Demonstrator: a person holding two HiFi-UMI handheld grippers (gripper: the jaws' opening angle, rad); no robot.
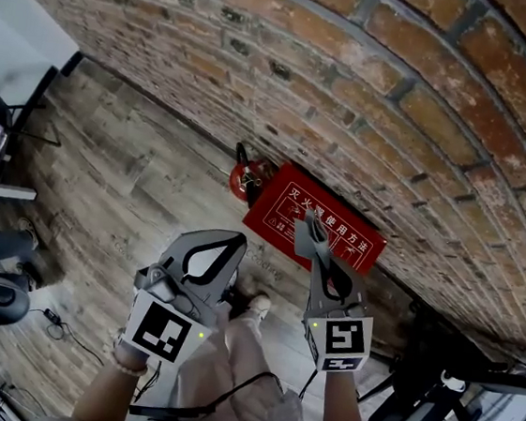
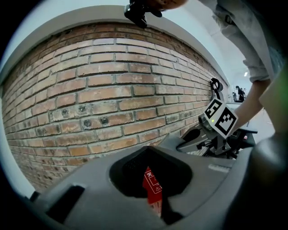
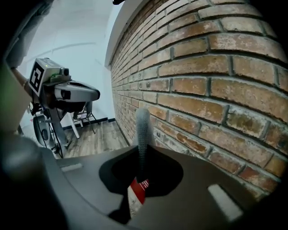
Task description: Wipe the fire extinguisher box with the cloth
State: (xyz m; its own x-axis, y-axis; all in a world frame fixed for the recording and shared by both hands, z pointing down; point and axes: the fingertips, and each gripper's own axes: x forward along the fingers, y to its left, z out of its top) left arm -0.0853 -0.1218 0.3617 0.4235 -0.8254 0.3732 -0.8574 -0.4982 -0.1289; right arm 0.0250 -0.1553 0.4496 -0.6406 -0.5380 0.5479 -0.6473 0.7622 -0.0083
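Box: the red fire extinguisher box (image 1: 337,225), white lettering on its face, stands on the wooden floor (image 1: 124,189) at the foot of the brick wall (image 1: 374,66).
Cloth: a grey cloth (image 1: 309,233) sticks out past the right gripper's tips and lies across the box's face in the head view; whether it touches the box cannot be told.
Right gripper (image 1: 319,257): fingers pinching the cloth, aimed at the box.
Left gripper (image 1: 237,240): fingers pressed together with nothing between them, held above the floor just left of the box.
Alongside: a red extinguisher (image 1: 241,179) sits at the box's left end, by the wall.
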